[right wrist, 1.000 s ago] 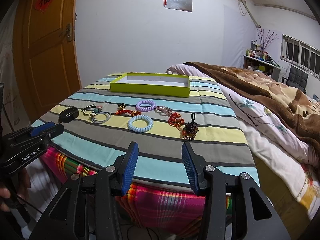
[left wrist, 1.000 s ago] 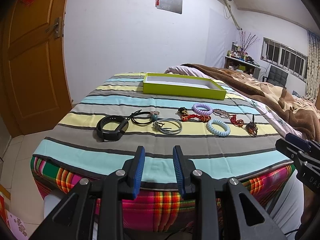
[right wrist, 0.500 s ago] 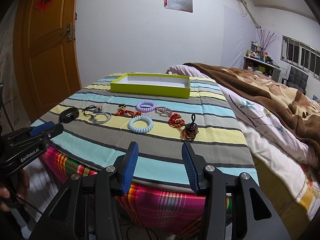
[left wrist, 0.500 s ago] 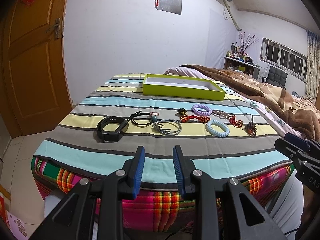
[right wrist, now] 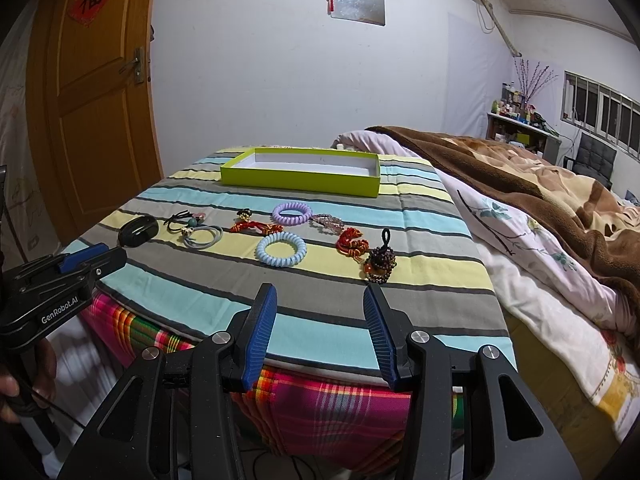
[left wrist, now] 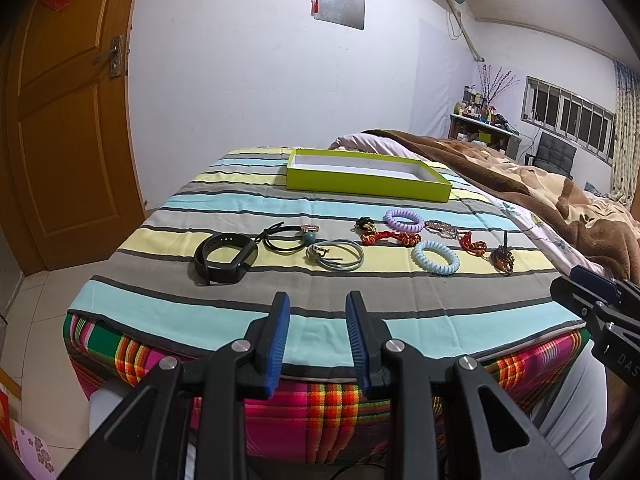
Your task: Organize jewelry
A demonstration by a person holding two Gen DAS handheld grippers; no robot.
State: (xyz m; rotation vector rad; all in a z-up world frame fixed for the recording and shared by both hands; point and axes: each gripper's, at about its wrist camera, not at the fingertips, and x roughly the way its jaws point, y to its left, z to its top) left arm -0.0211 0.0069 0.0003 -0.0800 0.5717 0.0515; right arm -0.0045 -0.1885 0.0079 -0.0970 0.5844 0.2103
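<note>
Several pieces of jewelry lie in a row on the striped cloth: a black band, black cord tie, grey hair ties, red knot, purple coil, blue coil, red tassel, dark beaded charm. An empty lime-green tray sits behind them. My left gripper and right gripper are open and empty, before the table's near edge.
The table is covered with a striped cloth over a plaid one. A bed with a brown blanket adjoins the right side. A wooden door stands at the left. The tiled floor lies beside the table.
Both grippers have drifted very slightly; the view shifts a little. The jewelry and tray have not moved.
</note>
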